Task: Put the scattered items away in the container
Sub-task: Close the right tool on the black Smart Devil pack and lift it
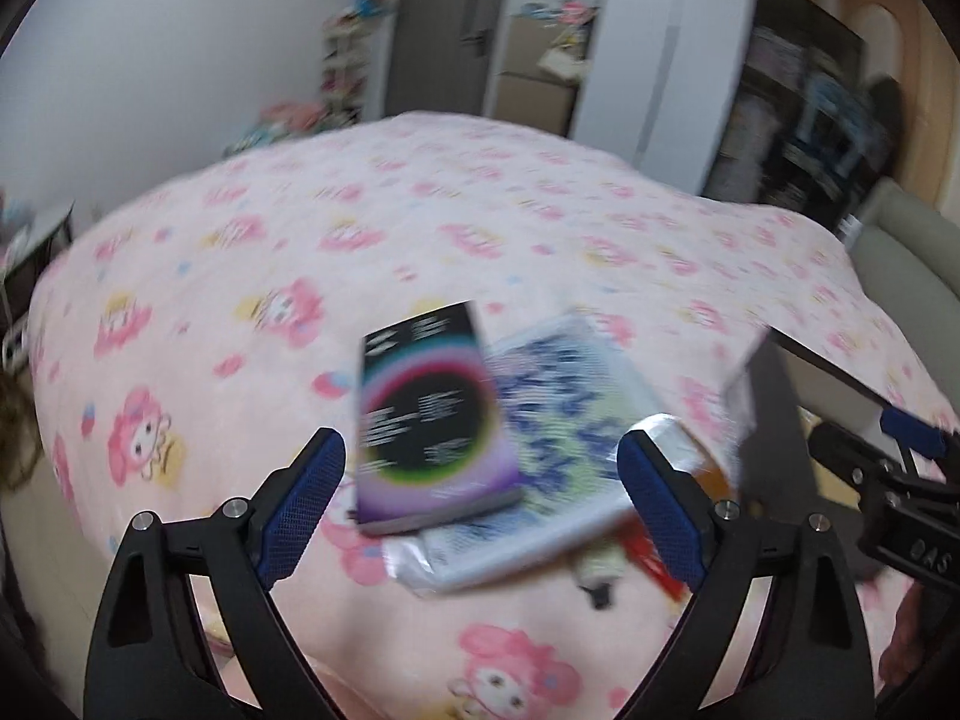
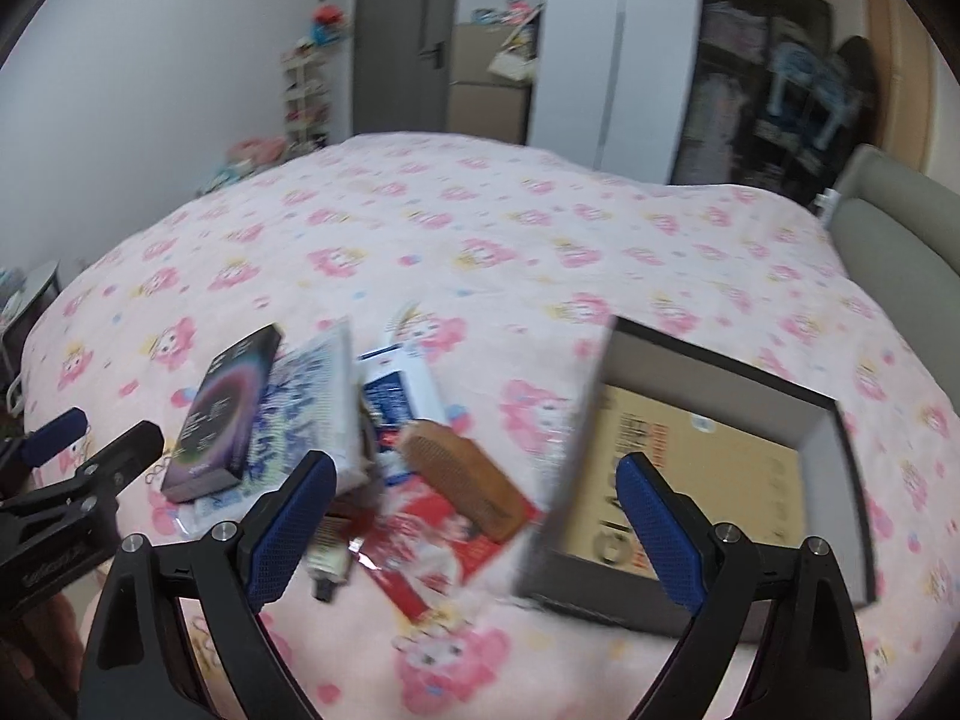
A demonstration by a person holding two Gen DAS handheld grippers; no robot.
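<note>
Two grippers held above a bed with a pink patterned blanket point(image 2: 480, 252), both blurred by motion. Left gripper point(image 1: 480, 480): jaws spread wide and holding nothing, poised over a pile of scattered items. Right gripper point(image 2: 474, 516): jaws likewise spread and holding nothing, one finger over the pile, the other over an open box point(image 2: 834, 420). Pile on the blanket, just left of the box: a dark box with a rainbow ring point(image 2: 225, 414) lying on a flat blue-and-white packet point(image 2: 306, 402); beside these a blue-and-white tube point(image 2: 399, 390), a wooden comb point(image 2: 462, 474) resting on a red packet point(image 2: 432, 546), and a small tube with a dark cap point(image 2: 330, 564) nearest the camera. Open box: grey walls, cardboard-coloured printed floor point(image 2: 720, 480), none of the pile's items seen inside. Left gripper also visible at the left edge of the right wrist view. Background: a grey door point(image 2: 408, 42), a dark shelf unit point(image 2: 774, 84), a grey padded headboard point(image 2: 888, 240).
</note>
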